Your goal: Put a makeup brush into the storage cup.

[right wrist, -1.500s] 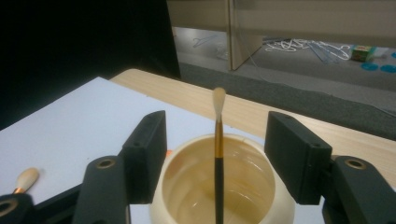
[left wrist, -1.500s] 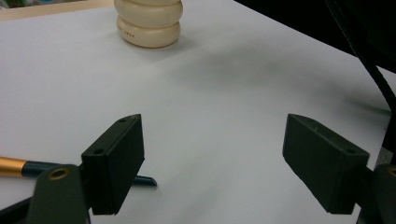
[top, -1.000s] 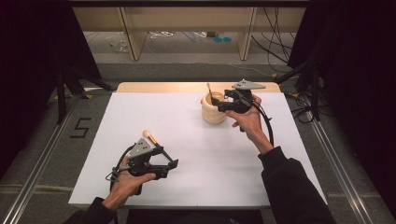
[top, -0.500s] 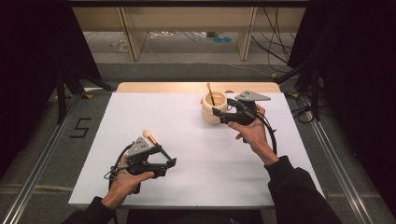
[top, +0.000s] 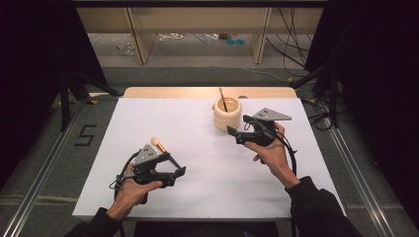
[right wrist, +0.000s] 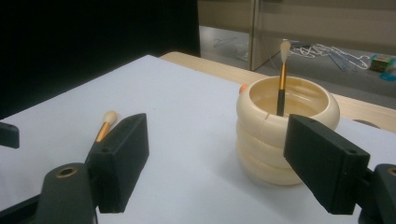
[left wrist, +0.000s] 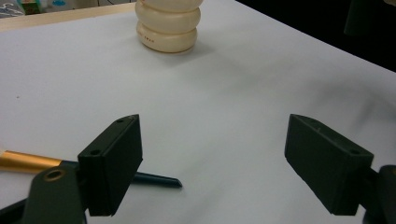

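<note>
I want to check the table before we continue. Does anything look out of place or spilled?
Nothing is spilled or damaged. One brush lies loose on the white mat beside the left claw, while another brush stands in the cream holder. Both claws are open and empty.

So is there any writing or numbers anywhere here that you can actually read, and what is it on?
"5": a dark figure marked on the grey floor left of the table, seen in the high view.
Small dark print on the lowest ring of the cream holder, in the left gripper view: too small and blurred to read.
Nothing else legible; the boxes on the floor beyond the table are too blurred to make out any label.
</note>
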### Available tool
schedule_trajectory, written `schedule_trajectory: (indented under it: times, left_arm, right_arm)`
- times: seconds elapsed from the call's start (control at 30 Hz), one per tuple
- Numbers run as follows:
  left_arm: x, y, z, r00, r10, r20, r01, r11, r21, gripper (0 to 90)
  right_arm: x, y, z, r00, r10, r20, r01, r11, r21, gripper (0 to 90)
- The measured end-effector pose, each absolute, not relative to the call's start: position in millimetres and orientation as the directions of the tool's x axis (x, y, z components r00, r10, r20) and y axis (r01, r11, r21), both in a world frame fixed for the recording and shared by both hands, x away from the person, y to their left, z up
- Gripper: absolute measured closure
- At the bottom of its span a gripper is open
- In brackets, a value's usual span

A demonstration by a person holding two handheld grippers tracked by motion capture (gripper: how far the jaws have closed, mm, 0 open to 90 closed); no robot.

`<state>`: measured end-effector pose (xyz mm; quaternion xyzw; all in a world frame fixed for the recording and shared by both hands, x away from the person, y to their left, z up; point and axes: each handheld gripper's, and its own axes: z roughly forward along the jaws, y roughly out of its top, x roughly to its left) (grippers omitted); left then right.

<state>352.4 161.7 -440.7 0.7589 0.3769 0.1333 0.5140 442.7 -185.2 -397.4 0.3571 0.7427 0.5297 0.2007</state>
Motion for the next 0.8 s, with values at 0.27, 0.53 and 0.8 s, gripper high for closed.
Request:
schedule_trajectory:
  times: [0.27,0.53,0.8]
  left_arm:
    - [353.0,163.3,-440.6,0.675,0.714,-0.185,0.438,-0.187,0.879,18.8]
    - [353.8,164.1,-440.1,0.671,0.717,-0.187,0.438,-0.180,0.881,18.7]
    - [356.8,164.6,-439.7,0.666,0.721,-0.191,0.442,-0.175,0.880,17.8]
  right_arm:
    - [427.9,-189.5,-402.7,-0.659,0.747,0.087,0.316,0.170,0.933,22.9]
    - [415.1,-192.3,-410.8,-0.669,0.742,0.048,0.297,0.207,0.932,21.8]
    - [399.9,-196.5,-416.3,-0.676,0.735,0.045,0.293,0.212,0.932,20.3]
